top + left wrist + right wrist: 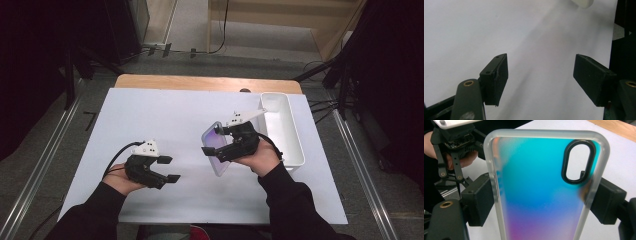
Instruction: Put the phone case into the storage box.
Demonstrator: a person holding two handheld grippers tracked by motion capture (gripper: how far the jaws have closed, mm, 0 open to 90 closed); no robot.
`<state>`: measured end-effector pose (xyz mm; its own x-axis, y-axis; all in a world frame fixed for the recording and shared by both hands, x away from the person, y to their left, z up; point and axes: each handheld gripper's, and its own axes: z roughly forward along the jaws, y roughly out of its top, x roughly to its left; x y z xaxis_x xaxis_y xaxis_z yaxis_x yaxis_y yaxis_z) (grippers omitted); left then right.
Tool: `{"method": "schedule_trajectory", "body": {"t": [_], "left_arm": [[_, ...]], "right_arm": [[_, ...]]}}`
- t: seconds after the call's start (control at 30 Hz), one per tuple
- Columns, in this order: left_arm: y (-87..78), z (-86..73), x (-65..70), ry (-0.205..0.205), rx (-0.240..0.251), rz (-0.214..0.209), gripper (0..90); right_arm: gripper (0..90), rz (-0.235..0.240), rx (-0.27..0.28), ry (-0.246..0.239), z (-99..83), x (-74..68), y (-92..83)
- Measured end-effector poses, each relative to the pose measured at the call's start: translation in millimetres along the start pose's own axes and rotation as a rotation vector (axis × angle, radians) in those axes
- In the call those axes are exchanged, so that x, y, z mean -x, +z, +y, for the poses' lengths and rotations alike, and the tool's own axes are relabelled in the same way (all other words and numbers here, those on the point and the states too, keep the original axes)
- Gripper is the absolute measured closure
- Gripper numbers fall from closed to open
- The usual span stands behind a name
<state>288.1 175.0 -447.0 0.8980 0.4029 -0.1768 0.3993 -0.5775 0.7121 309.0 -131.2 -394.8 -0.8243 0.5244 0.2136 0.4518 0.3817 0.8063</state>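
Currently the right tongs (220,145) are clamped across the long edges of a phone case (541,192), one jaw on each side. The case is translucent, blue shading to pink, with a black-rimmed camera opening near its top. It is held above the white sheet on the table (150,120), right of centre and just left of the white bin (295,135). The left tongs (169,169) stand apart, holding nothing, over the near left part of the sheet. The pickup appears complete. Judged from the layout, placement remains: the case has not reached the bin, which looks empty.
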Motion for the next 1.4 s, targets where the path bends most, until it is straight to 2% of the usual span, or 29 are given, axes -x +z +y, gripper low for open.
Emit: {"method": "schedule_trajectory", "body": {"t": [0.13, 0.2, 0.8, 0.97, 1.13, 1.17, 1.4], "left_arm": [[0.9, -4.9, 2.6, -0.004, -0.003, 0.018, 27.7], [1.4, -6.2, 2.6, -0.004, 0.002, 0.01, 27.7], [-3.3, -18.9, 2.3, -0.033, -0.001, 0.049, 27.8], [-6.9, -21.8, 1.0, -0.049, 0.006, 0.062, 27.8], [-7.8, -21.4, 0.4, -0.058, 0.023, 0.052, 27.8], [-7.5, -21.3, 0.6, -0.056, 0.022, 0.054, 27.7], [-6.6, -21.3, 0.3, -0.056, 0.012, 0.051, 27.8]], "right_arm": [[15.6, -0.004, 0.0, -0.003, 0.5, 0.1, -2.2], [15.6, -0.004, -0.001, -0.001, 0.6, -0.1, -2.4], [15.5, -0.043, 0.007, 0.017, 2.2, 3.3, -12.5], [15.6, -0.067, 0.005, 0.038, 3.2, 6.0, -17.1], [15.6, -0.088, 0.021, 0.048, 4.7, 6.7, -23.0], [15.6, -0.109, 0.023, 0.051, 5.7, 7.2, -26.5], [15.6, -0.171, 0.033, 0.075, 9.3, 9.2, -41.4]]}}
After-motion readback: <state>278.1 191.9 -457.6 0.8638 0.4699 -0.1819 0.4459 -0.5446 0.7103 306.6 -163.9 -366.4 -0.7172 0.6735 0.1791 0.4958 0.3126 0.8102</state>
